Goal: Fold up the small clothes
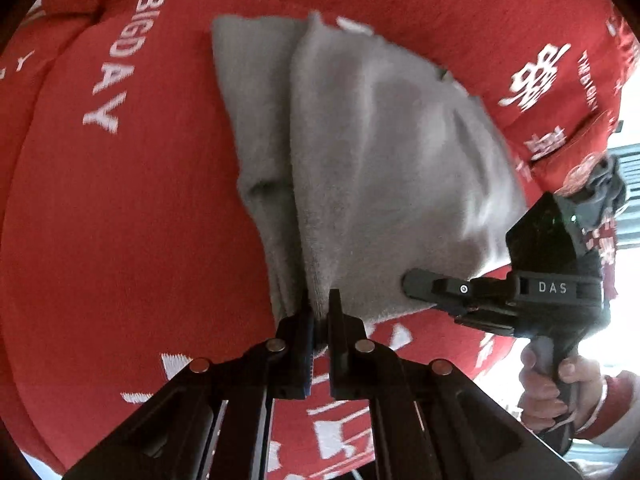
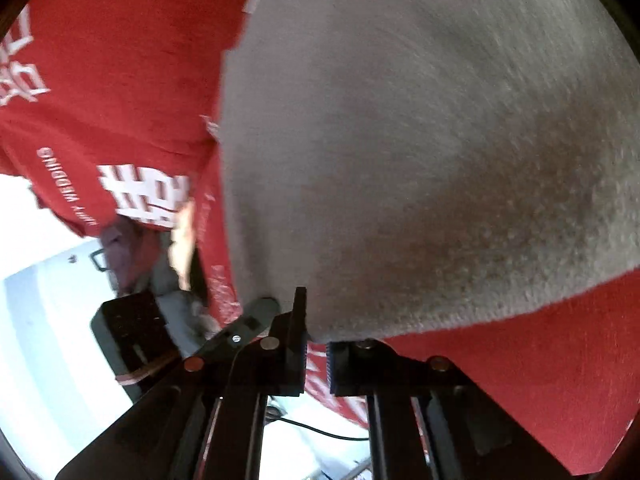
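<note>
Two grippers: both were clamped on one grey cloth, each pinching its near edge.
Left gripper (image 1: 320,312): its jaws had come together on a bunched corner of the grey cloth (image 1: 360,152), the fabric squeezed into the narrow slot between the two black fingers.
Right gripper (image 2: 316,336): its jaws stood nearly together, and the hem of the grey cloth (image 2: 420,160) dipped in between the fingertips; in the left wrist view this gripper (image 1: 412,284) showed side-on, its tip pressed into the lower right edge of the cloth.
Hand (image 1: 552,388): a person's hand was wrapped round the right gripper's handle at the lower right of the left wrist view, with a red sleeve (image 1: 616,408) at the wrist.
Grey cloth: it lay partly folded, with one layer lapped over another along a lengthwise crease, and stretched away from both grippers.
Red cover (image 1: 120,220): it lay under the cloth, a red fabric with white lettering and white characters printed across it.
Beyond the cover: a pale bright area and a thin dark cable (image 2: 320,432) showed past its edge in the right wrist view.
</note>
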### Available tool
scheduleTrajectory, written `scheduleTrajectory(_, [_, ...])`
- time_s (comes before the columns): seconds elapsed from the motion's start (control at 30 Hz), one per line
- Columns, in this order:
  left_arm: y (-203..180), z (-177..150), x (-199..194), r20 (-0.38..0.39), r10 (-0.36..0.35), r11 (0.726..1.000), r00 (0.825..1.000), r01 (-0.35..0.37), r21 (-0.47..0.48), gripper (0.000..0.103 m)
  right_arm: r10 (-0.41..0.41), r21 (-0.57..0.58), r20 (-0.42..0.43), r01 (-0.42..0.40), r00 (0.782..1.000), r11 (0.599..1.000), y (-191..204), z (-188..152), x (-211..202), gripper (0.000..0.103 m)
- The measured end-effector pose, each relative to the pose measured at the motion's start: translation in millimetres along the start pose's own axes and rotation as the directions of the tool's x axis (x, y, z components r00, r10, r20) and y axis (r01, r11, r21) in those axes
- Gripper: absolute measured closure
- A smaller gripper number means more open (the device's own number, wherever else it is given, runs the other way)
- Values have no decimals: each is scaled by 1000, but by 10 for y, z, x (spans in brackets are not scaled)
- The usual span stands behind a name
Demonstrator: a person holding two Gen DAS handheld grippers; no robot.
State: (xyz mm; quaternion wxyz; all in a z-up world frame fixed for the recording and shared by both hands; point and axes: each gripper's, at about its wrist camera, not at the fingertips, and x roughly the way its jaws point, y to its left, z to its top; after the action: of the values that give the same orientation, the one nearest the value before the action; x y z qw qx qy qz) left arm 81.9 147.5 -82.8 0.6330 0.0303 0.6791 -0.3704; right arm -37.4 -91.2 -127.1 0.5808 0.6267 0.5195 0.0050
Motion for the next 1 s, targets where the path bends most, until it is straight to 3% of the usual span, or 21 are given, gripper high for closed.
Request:
scheduleTrajectory(0.17, [-45, -61, -53, 45, 16, 1000, 999, -16, 4, 98, -14, -4, -9, 14, 1000, 1000, -97, 0, 73, 96])
scheduleTrajectory(0.27, [-85, -84, -103, 56, 80, 997, 995, -80, 2, 94, -35, -36, -55, 33, 998, 999, -87, -6, 65, 92])
scheduleTrajectory(0.33, [-121, -89, -142, 70, 169, 986, 983, -168, -13, 56, -71, -64, -84, 65, 994, 996, -59, -35, 31, 91])
scheduleTrajectory(0.37, [-141, -99, -176, 91, 208, 978, 974, -208, -17, 50, -83, -80, -93, 76, 992, 994, -42, -65, 21, 91])
scheduleTrajectory(0.57, [-209, -82, -252, 98, 262, 965, 960, -258, -55, 50, -156, -176, -91, 139, 984, 975, 7, -173, -385, 91])
scheduleTrajectory(0.77, [-477, 42, -179, 96, 297, 955, 950, -296, -33, 50, -195, -175, 46, 200, 980, 964, -46, 68, -1118, 91])
scheduleTrajectory(0.9, [-540, 114, 21, 72, 391, 920, 918, -391, -16, 50, -277, -140, 158, 300, 948, 944, -145, 362, -1554, 91])
scheduleTrajectory(1.0, [-442, 97, 81, 59, 432, 902, 900, -430, -45, 50, -371, -147, 229, 409, 900, 901, -190, 537, -1775, 91])
